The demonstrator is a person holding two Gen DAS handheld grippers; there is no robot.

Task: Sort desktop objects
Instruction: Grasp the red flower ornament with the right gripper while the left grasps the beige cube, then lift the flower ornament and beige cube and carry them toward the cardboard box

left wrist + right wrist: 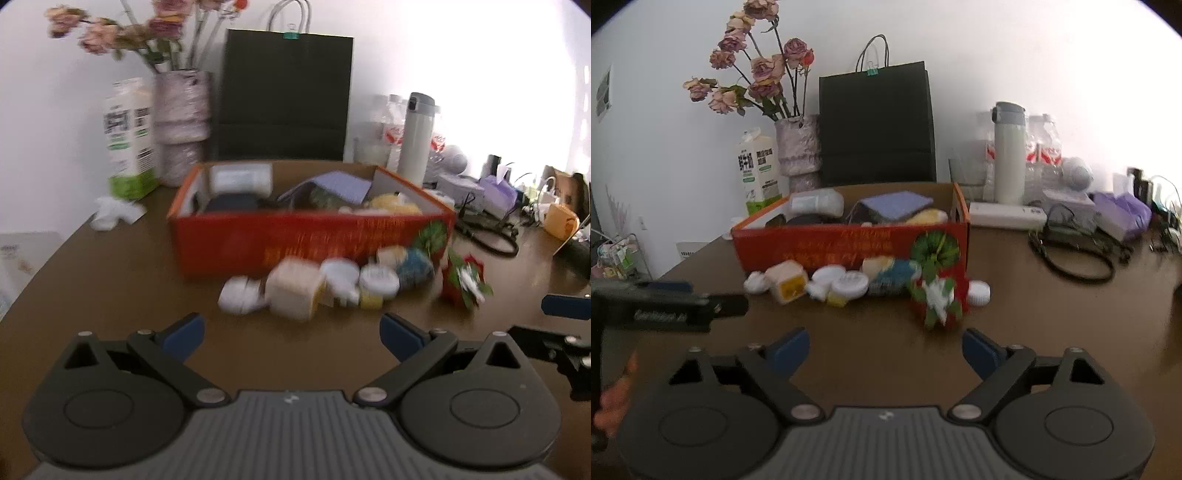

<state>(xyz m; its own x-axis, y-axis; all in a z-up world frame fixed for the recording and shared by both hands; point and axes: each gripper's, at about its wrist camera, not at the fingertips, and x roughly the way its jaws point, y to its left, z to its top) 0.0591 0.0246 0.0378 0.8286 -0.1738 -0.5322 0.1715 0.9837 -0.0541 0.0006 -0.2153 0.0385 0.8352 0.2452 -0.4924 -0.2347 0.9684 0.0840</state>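
The left gripper (pixel 291 338) has its two blue fingers spread wide, with nothing between them but brown table (pixel 110 280). The right gripper (pixel 885 350) is spread wide too, and it holds nothing.

An open red box (pixel 849 245) sits in the middle of the table. Inside it are a purple cloth (pixel 897 203), a white packet (pixel 816 202), something dark and something yellow.

A row of little things lies on the table right in front of the box. There is a small white bottle (pixel 240 295) lying down, a cream and yellow cube (pixel 295 288), some round white lids (pixel 378 278), and a blue and white thing (pixel 415 267). A red and green toy (pixel 938 299) that looks like a strawberry sits at the right end, nearest the right gripper. A white cap (pixel 979 293) lies just beside it.

Behind the box stand a black paper bag (pixel 875 125), a vase of dried roses (pixel 798 147), a milk carton (pixel 759 170) and a white flask (pixel 1008 155). Black cables (pixel 1071 254) lie off to the right.

Both pictures are a bit blurry.
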